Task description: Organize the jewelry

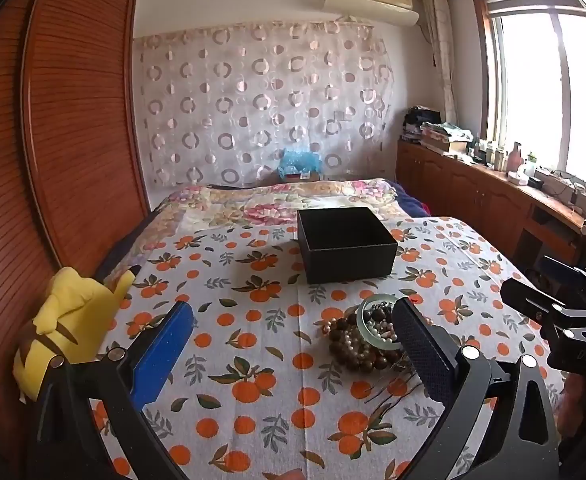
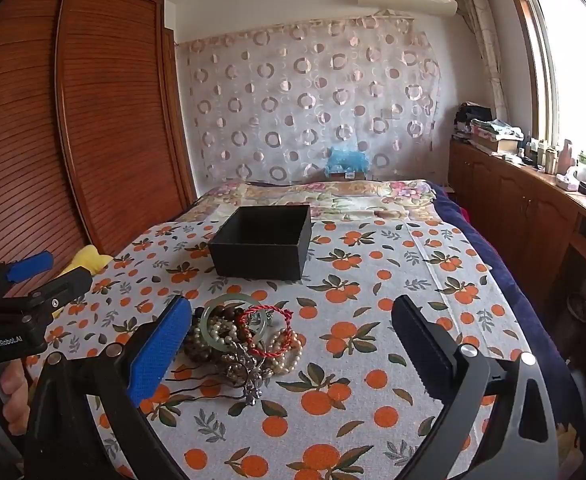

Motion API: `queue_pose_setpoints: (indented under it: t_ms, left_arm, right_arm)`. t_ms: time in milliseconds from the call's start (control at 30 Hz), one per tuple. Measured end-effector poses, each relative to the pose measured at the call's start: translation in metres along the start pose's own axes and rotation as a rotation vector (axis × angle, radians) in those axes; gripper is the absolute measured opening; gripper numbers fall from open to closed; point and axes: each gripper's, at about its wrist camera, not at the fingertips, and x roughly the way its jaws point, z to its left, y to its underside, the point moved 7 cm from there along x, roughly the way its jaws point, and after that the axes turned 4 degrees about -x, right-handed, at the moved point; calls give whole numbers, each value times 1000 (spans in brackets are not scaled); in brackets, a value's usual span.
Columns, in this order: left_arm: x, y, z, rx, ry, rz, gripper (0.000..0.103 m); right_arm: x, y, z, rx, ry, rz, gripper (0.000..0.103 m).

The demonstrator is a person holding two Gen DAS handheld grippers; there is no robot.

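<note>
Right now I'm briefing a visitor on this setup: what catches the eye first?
A tangled heap of jewelry, with beads, pearls, a pale green bangle and a red cord bracelet, lies on the orange-print bedspread. Behind it stands an open black box. Both grippers hover open, empty.

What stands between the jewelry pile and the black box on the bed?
Nothing visible. Only bare orange-print cloth lies between the jewelry pile and the open black box; the yellow plush toy sits off to the side.
</note>
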Motion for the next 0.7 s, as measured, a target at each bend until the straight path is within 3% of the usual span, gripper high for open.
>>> queue_pose_setpoints:
  t_ms: [700]
  left_arm:
    - [0, 0, 1, 1, 0, -8, 97]
  right_arm:
    - [2, 0, 0, 1, -4, 3, 101]
